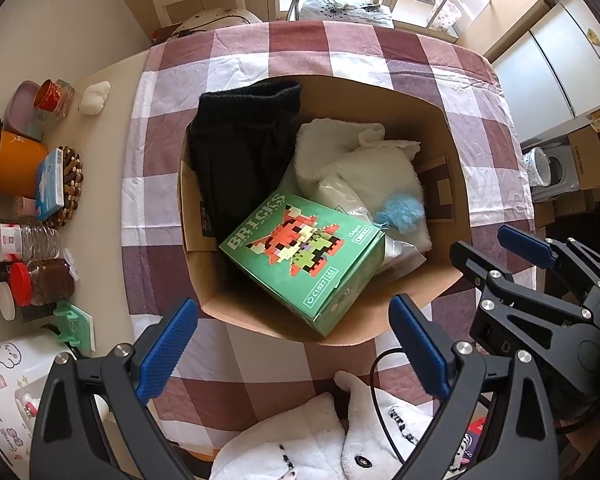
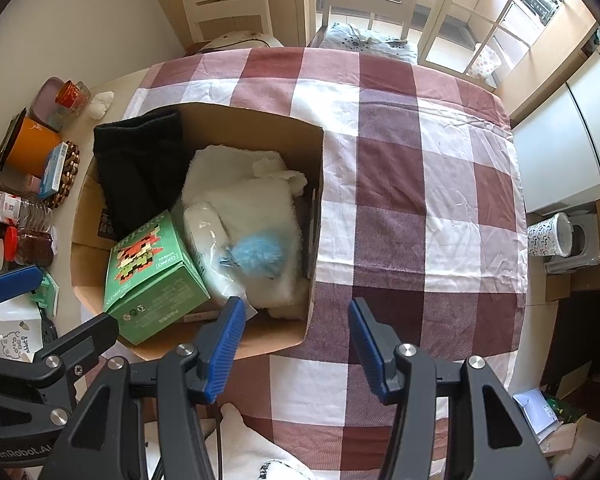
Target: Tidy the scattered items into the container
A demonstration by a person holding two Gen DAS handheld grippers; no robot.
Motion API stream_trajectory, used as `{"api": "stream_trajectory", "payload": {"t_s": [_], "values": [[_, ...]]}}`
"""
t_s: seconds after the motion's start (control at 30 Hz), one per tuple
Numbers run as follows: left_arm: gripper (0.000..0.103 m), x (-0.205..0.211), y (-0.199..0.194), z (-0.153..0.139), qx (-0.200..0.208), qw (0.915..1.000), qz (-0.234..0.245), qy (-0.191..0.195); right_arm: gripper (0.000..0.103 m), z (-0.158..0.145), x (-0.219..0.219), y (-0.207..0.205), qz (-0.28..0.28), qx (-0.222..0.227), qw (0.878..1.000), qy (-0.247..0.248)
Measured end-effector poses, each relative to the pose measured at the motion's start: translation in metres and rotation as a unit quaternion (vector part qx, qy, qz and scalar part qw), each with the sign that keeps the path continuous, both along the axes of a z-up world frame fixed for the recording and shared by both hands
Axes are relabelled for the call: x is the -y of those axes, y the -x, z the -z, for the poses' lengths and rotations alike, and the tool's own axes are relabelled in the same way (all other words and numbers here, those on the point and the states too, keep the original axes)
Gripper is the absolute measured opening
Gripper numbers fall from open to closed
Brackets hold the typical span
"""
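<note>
A brown cardboard box [image 1: 444, 288] stands on the checked tablecloth [image 1: 260, 52]. Inside lie a green BRICKS box [image 1: 300, 260], a black garment [image 1: 240, 152], white fluffy fabric [image 1: 364, 160] and a blue pompom [image 1: 404, 208]. My left gripper [image 1: 296, 348] is open and empty, just in front of the box's near edge. My right gripper [image 2: 296, 344] is open and empty over the box's near right corner [image 2: 300, 336]; it also shows in the left wrist view [image 1: 540, 272]. The right wrist view shows the BRICKS box [image 2: 152, 280], the black garment [image 2: 140, 160], the white fabric [image 2: 256, 216] and the pompom [image 2: 260, 252].
Jars, a water bottle [image 1: 20, 240], an orange pot [image 1: 16, 164] and a trivet [image 1: 72, 180] crowd the bare table at the left. A white plush item [image 1: 320, 440] lies below the grippers. Chairs stand at the far side. Cabinets and cartons are at the right.
</note>
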State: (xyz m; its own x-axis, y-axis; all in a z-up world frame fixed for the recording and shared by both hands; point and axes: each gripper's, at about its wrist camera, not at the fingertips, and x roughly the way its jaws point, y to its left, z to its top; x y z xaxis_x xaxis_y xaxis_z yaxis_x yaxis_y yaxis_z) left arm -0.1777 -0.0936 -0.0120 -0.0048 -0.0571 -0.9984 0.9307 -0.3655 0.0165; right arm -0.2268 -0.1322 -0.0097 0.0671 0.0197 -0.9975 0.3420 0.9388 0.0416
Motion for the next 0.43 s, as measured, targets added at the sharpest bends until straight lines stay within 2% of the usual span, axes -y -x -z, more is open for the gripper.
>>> {"api": "stream_trajectory", "payload": {"t_s": [0.3, 0.43], "values": [[0.096, -0.0003, 0.0002, -0.0049, -0.018, 0.9995, -0.009, 0.023, 0.055, 0.0001, 0.0029, -0.0014, 0.004, 0.002, 1.000, -0.006], [0.096, 0.0004, 0.0019, -0.0054, -0.010, 0.9995, -0.011, 0.026, 0.055, 0.0009, 0.0031, -0.0017, 0.004, 0.001, 1.000, -0.005]]}}
